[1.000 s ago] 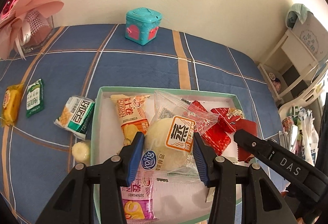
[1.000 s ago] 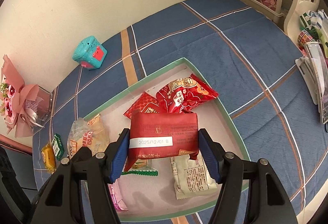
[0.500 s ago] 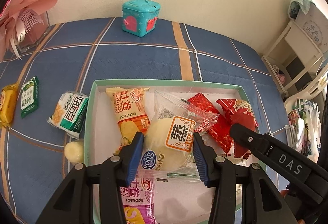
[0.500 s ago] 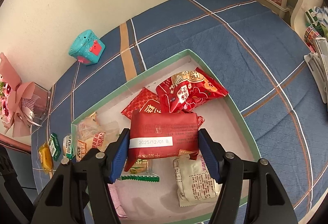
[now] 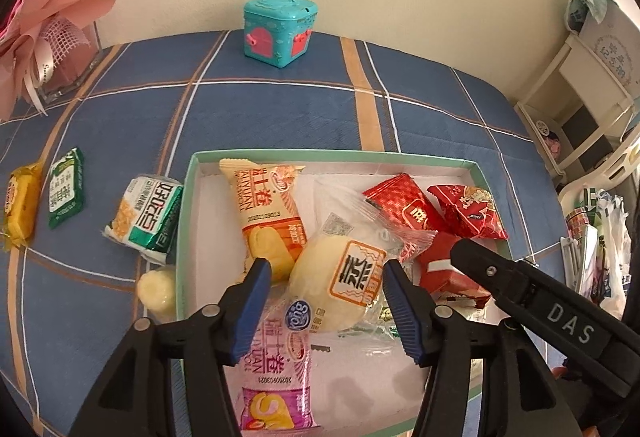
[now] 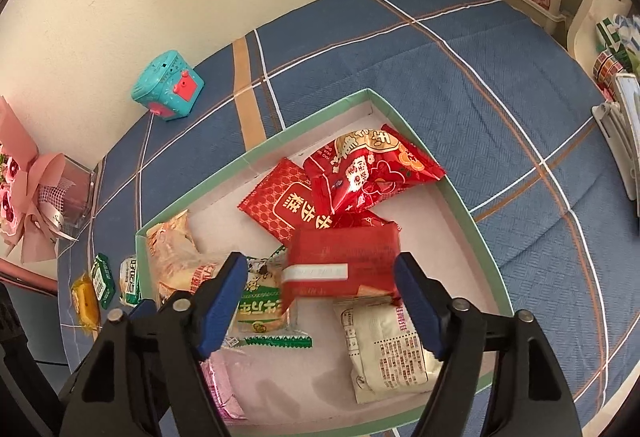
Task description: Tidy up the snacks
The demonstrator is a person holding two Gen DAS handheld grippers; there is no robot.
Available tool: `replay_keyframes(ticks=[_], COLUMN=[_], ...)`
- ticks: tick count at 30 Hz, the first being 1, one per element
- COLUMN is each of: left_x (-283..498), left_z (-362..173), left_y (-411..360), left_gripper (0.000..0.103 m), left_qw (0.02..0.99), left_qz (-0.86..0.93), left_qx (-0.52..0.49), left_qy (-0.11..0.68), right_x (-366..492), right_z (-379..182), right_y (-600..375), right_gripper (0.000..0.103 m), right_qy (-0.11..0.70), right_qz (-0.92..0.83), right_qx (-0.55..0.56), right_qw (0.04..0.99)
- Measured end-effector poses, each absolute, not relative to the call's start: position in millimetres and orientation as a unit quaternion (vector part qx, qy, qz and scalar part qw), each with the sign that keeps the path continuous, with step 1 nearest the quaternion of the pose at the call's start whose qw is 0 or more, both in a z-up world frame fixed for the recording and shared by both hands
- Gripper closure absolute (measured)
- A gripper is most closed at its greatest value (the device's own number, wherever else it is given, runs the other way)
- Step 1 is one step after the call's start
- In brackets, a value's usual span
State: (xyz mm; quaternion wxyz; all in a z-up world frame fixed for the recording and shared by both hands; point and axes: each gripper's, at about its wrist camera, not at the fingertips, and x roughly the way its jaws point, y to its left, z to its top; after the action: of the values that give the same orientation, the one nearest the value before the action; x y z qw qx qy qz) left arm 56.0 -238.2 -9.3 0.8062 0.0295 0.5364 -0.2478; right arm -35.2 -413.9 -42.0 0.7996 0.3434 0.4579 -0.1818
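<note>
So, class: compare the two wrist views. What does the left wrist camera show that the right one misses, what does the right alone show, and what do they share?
Only the left wrist view shows the pale round snack on the cloth beside the box and the bun packet between the left gripper jaws.

Only the right wrist view shows the white packet and the right gripper, its jaws just opened around the blurred red packet.

Both show the green-rimmed box and the teal toy box.
</note>
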Motion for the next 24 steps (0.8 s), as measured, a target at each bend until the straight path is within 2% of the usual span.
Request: replay_keyframes(ticks=[10, 16, 24], left_x=[64, 73, 84], left_z=[5, 13, 24], left_y=[-210, -181, -137], left_gripper=[0.039, 0.039, 0.037], left_qw=[0.812, 0.82, 0.845], left_qz=[-0.22, -0.198, -0.143], left_qx=[0.005, -0.026, -0.018], left_qy=[0.541, 0.536, 0.515], right_x=[-47, -52, -51], right_z=[-11, -5, -1], right_y=[-405, -396, -375], right_gripper=[0.026, 0.026, 0.026], right_qy=[0.447, 0.453, 0.462], right_qz=[-0.186, -0.183, -0.169], right_qx=[0.322, 0.309, 0.279], right_qw=[0.814, 0.816, 0.825])
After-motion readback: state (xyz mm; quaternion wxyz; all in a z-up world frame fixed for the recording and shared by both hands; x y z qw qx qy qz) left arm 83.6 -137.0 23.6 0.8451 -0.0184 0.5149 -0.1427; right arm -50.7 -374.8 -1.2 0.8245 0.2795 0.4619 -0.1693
